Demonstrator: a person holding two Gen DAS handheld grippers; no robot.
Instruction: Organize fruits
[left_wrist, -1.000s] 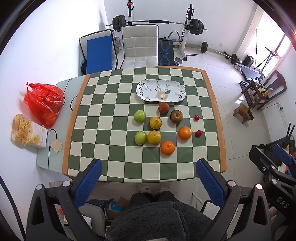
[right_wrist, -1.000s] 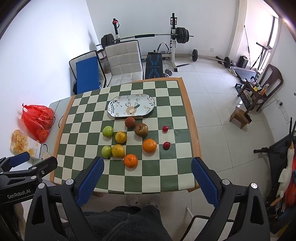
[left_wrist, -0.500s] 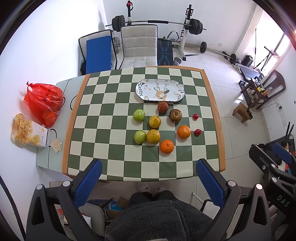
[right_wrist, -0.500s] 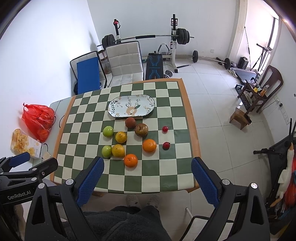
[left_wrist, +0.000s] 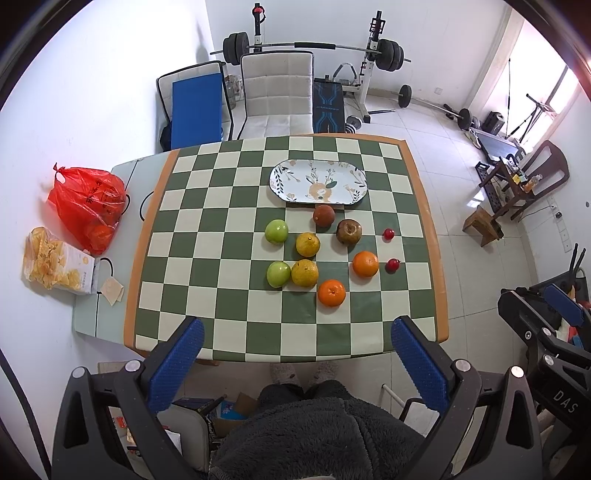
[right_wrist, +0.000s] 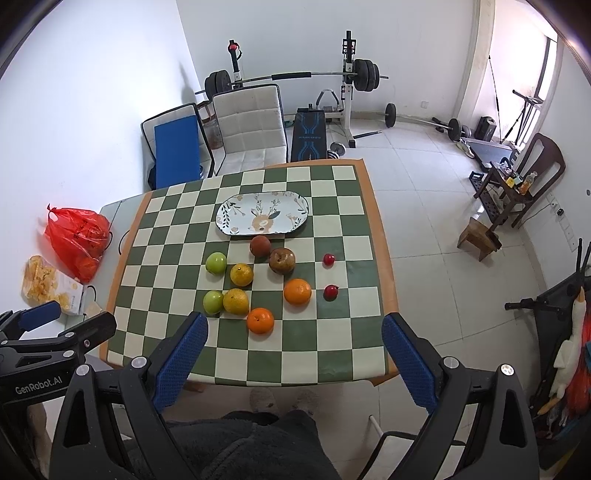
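While both blue-padded grippers (left_wrist: 295, 354) (right_wrist: 293, 350) are hanging wide open, empty | round orange fruit (left_wrist: 331, 292) is maybe rolling off if bumped.

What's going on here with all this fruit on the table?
A person holds two grippers above a checkered table, both open and empty: left gripper, right gripper. Loose fruit lies in front of an empty patterned plate: green apples, yellowish citrus, oranges and small red fruits. Nothing is sorted yet.
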